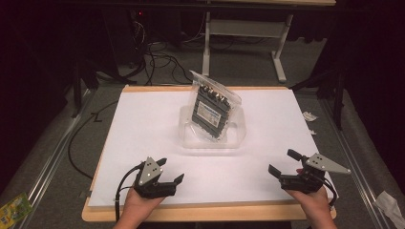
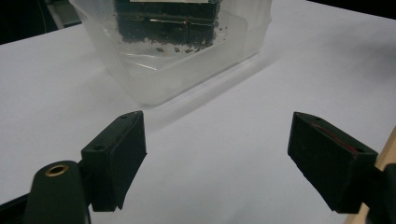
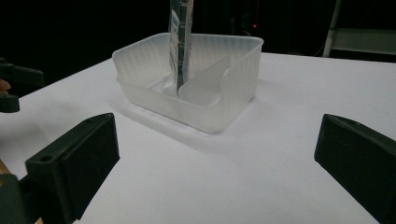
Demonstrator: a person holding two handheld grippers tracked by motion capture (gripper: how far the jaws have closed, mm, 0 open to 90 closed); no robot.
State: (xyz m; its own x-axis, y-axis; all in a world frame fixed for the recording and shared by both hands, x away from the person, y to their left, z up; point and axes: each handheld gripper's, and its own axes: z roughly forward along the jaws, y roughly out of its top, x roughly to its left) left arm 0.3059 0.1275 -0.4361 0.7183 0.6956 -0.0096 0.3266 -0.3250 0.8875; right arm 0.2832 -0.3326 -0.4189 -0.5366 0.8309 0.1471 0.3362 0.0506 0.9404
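Note:
A clear plastic bag (image 1: 212, 107) of dark contents stands tilted in a translucent plastic container (image 1: 191, 138) at the middle of the white sheet (image 1: 143, 124). My left gripper (image 1: 171, 169) rests near the front left edge, open, with nothing between its fingers. My right gripper (image 1: 282, 161) is near the front right edge, also open with nothing between its fingers. In the left gripper view the gripper (image 2: 219, 140) points at the container (image 2: 154, 79) and the bag (image 2: 163, 23), well short of them. In the right gripper view the gripper (image 3: 215, 154) faces the container (image 3: 224, 93), with the bag (image 3: 180, 42) upright inside against a divider.
The white sheet lies on a wooden tabletop (image 1: 200, 212). Behind it stands a white desk frame (image 1: 279, 57), with cables (image 1: 157, 59) on the floor. Paper scraps (image 1: 309, 116) lie to the right and a green packet (image 1: 14, 207) lies at the lower left.

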